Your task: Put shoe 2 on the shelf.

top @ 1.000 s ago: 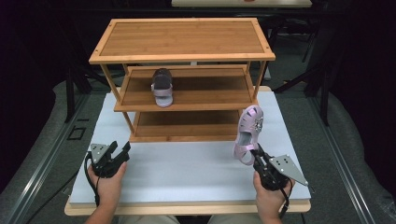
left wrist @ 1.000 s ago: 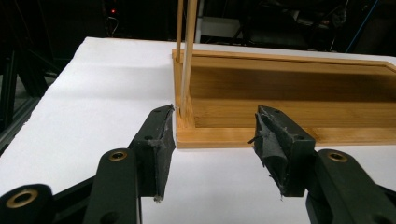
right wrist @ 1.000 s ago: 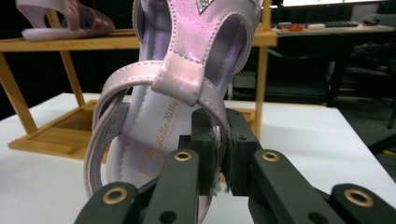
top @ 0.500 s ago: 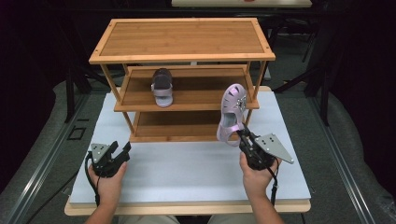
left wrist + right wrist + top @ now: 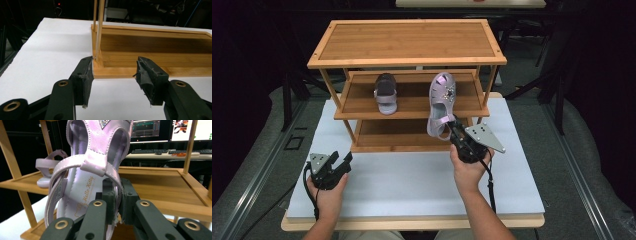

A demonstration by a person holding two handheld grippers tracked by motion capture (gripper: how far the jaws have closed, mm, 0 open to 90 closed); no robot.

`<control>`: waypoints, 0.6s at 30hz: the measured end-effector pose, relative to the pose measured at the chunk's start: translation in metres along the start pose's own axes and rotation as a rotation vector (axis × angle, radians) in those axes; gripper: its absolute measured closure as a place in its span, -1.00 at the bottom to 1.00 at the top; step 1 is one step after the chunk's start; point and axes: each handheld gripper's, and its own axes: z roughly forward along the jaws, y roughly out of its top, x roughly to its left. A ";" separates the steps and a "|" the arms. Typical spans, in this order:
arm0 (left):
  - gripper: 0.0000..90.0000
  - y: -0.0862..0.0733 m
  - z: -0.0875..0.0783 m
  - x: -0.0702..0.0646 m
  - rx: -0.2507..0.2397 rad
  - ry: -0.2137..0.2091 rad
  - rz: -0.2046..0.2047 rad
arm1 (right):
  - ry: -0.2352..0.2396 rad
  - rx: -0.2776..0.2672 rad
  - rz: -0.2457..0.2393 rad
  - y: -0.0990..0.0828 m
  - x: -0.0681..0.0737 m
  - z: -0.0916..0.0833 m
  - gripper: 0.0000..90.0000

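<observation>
My right gripper [image 5: 451,127] is shut on the heel strap of a lilac sandal [image 5: 439,102] and holds it in the air, toe up, in front of the middle shelf of the wooden rack [image 5: 407,55]. In the right gripper view the sandal [image 5: 85,177] hangs close before the lens, its back strap pinched between the jaws of this gripper [image 5: 117,202]. A matching sandal [image 5: 385,93] stands on the middle shelf at the left, also seen as the second sandal [image 5: 47,172]. My left gripper [image 5: 344,161] rests open on the white table, and in its own view this gripper [image 5: 113,72] has nothing between its jaws.
The white table top [image 5: 412,175] lies open between the two hands. The rack's bottom shelf [image 5: 155,57] sits right ahead of the left gripper, with a thin upright post [image 5: 100,27] at its corner. Monitors and a keyboard [image 5: 160,151] stand behind the rack.
My right gripper has carried the sandal up and to the left, from the table's right side to the front of the middle shelf. The left gripper has stayed put.
</observation>
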 end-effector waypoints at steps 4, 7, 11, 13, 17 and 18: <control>0.05 0.000 0.000 0.000 -0.002 -0.001 -0.005 | -0.011 -0.005 0.009 0.003 0.007 0.010 0.86; 0.05 0.000 0.000 0.000 -0.003 -0.002 -0.007 | -0.039 -0.011 0.000 0.006 0.012 0.018 0.86; 0.05 0.001 -0.001 0.001 0.001 -0.002 -0.006 | -0.056 -0.005 0.000 0.011 0.016 0.027 0.86; 0.05 0.001 0.000 0.001 -0.007 -0.003 -0.009 | -0.055 -0.001 0.001 0.013 0.018 0.031 0.86; 0.05 0.001 0.000 0.002 -0.009 -0.004 -0.007 | -0.072 0.007 -0.008 0.016 0.018 0.039 0.86; 0.05 0.001 0.000 0.002 -0.008 -0.005 -0.008 | -0.072 0.009 -0.006 0.016 0.018 0.041 0.86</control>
